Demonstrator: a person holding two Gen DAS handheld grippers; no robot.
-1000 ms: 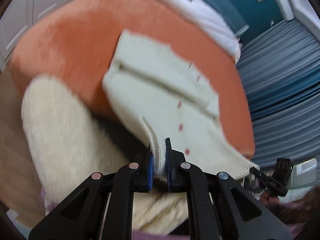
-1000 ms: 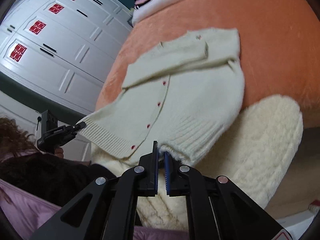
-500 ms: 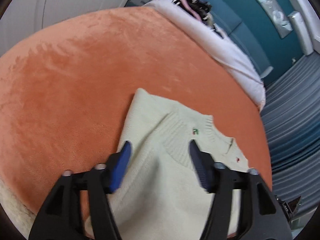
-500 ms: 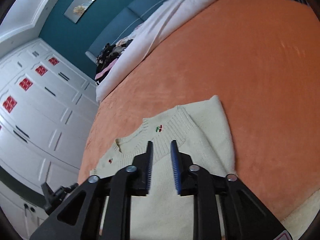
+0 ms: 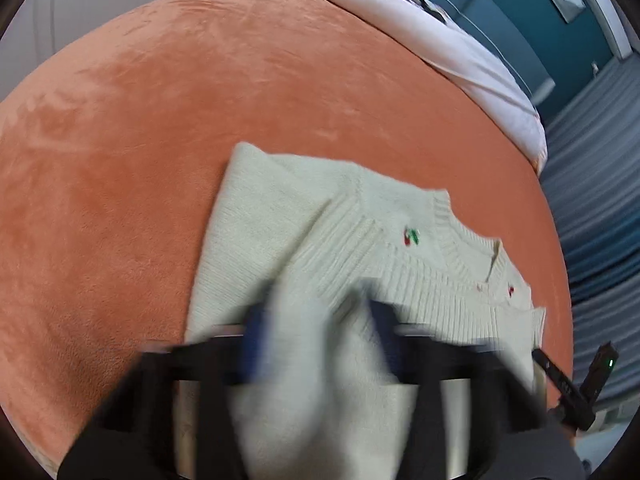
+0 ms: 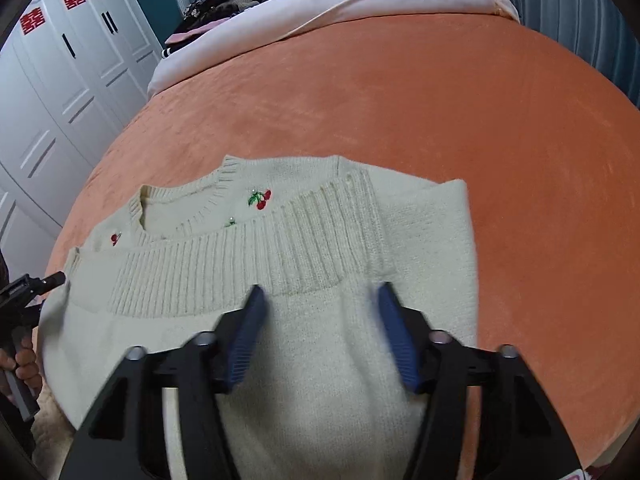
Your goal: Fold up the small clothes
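Note:
A small cream knit cardigan [image 6: 280, 240] with cherry embroidery lies folded on the orange bedspread [image 6: 480, 100], its ribbed hem laid up over the chest just below the neckline. It also shows in the left wrist view [image 5: 320, 240]. My right gripper [image 6: 320, 300] is open and empty, hovering just over the folded hem. My left gripper [image 5: 316, 320] is open, blurred by motion, over the cardigan's left half. The left gripper's tip also shows in the right wrist view [image 6: 40, 284].
A white duvet [image 6: 340, 4] and dark clothes [image 6: 216, 4] lie at the far end of the bed. White wardrobe doors [image 6: 60, 80] stand to the left. Grey-blue curtains [image 5: 592, 200] hang on the right. The right gripper's tip [image 5: 580, 384] shows low right in the left wrist view.
Both grippers carried the cardigan's hem up over its chest and let go. The left opened first; the right has now opened wide. Both have drawn back slightly.

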